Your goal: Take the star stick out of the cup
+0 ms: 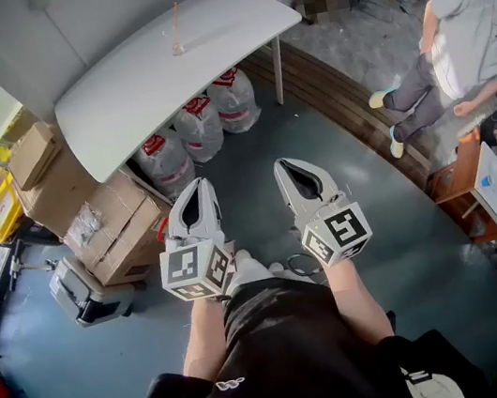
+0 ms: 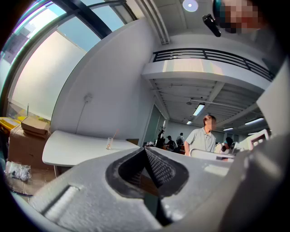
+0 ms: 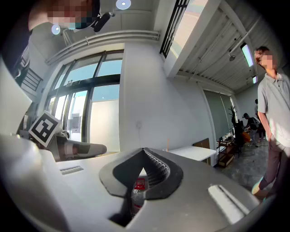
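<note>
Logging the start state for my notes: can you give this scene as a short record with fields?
cup: on the white table, stick standing in it
left tongs: shut, empty, well short of the table
right tongs: shut, empty, beside the left
under table: large water bottles
progress: stick not yet out

No word or number can be read anywhere. The cubes on the left gripper (image 1: 195,189) and right gripper (image 1: 292,167) bear only black-and-white square markers; one such marker (image 3: 45,128) also shows in the right gripper view. The bottles (image 1: 202,133) under the bench (image 1: 220,36) carry red labels (image 1: 197,105) with white print too small to read. A small white logo (image 1: 230,384) on the person's black shirt is illegible.
</note>
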Demonstrator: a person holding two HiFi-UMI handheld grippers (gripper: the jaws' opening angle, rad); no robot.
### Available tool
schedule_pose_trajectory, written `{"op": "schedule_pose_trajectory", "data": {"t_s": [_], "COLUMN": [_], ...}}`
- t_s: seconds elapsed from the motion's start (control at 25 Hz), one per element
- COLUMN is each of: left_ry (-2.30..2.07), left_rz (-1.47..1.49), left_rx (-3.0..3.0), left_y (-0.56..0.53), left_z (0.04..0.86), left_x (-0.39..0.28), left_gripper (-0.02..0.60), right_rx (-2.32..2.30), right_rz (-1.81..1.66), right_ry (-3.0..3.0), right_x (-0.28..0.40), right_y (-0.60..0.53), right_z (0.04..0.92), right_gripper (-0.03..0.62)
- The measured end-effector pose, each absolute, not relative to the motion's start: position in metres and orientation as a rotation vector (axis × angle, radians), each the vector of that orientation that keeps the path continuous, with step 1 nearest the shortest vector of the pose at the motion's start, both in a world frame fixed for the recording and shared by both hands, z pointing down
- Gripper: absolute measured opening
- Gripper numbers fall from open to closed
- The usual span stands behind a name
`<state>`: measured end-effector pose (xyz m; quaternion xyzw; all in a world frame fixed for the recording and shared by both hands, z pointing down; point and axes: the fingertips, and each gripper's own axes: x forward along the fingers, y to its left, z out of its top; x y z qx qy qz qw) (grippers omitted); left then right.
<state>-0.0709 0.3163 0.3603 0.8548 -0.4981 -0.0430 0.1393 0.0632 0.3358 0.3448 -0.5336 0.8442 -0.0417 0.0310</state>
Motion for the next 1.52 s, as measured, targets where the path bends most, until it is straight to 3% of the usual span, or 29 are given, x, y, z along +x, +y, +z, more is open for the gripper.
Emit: {"op": "schedule_pose_trajectory", "data": {"t_s": [1.52], "left_ry": [-1.38], "left_rz": [-0.236], "left_rx": [2.466], "left_y": [0.264], "left_z": [0.348], "left_x": [-0.017], "left_gripper": [0.002], "right_rx": [-1.599], "right_rz": [-0.099], "right_ry": [2.587], "right_x": [0.13], "right_y": [0.289], "right_z": [0.348], "right_gripper": [0.006]}}
